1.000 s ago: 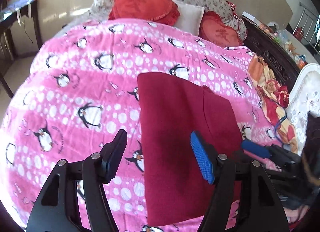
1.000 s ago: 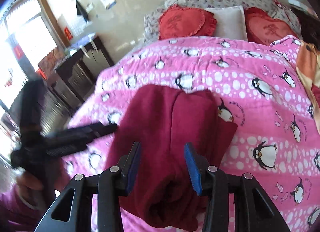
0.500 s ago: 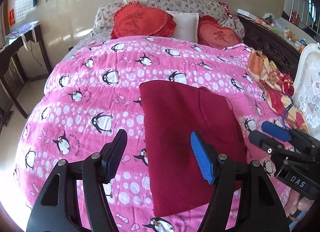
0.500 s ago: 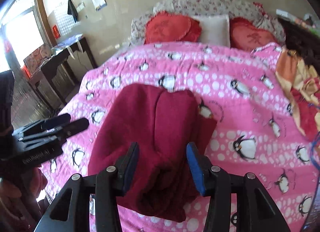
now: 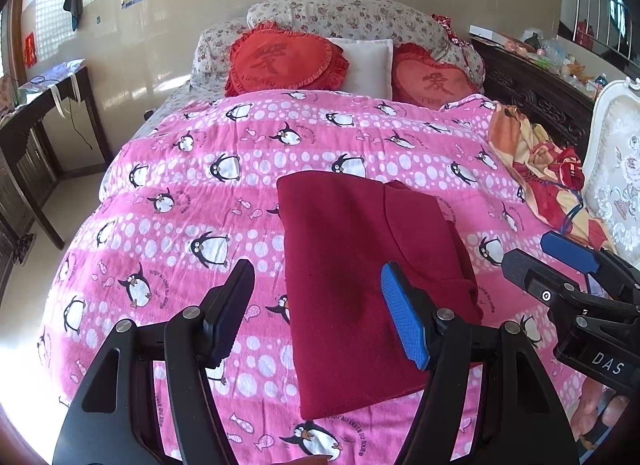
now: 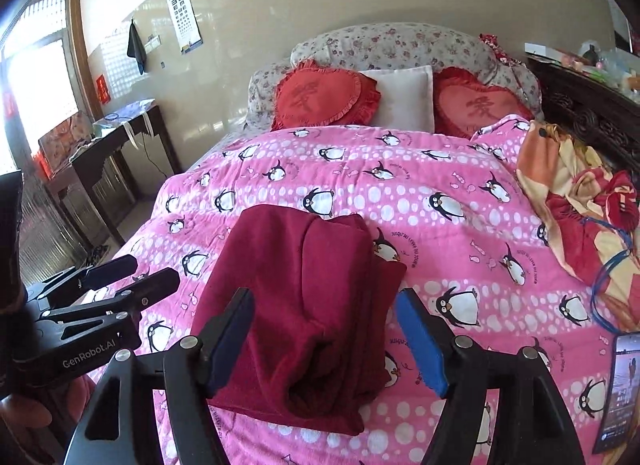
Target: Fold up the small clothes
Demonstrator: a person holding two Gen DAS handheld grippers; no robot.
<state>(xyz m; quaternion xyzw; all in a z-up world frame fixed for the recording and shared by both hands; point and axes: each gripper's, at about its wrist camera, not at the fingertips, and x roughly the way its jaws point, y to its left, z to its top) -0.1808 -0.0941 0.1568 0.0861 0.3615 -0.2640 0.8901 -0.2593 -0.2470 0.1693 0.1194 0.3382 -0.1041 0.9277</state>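
Observation:
A dark red garment (image 5: pixel 360 265) lies folded into a long rectangle on the pink penguin blanket (image 5: pixel 180 205). It also shows in the right wrist view (image 6: pixel 304 297), with layered folds at its near end. My left gripper (image 5: pixel 316 305) is open and empty, raised above the garment's near left part. My right gripper (image 6: pixel 324 329) is open and empty above the garment's near end. Each gripper shows in the other's view: the right one (image 5: pixel 560 265) at the right edge, the left one (image 6: pixel 116 277) at the left edge.
Two red heart cushions (image 5: pixel 280 57) and a white pillow (image 5: pixel 368 61) lie at the bed's head. An orange and red blanket (image 6: pixel 576 193) is bunched at the right. A dark desk (image 6: pixel 100 153) stands left of the bed. A phone (image 6: pixel 616 385) lies at the near right.
Both grippers have pulled back and up from the garment, so more of the bed and room shows. The garment lies still. The right gripper's jaws have widened.

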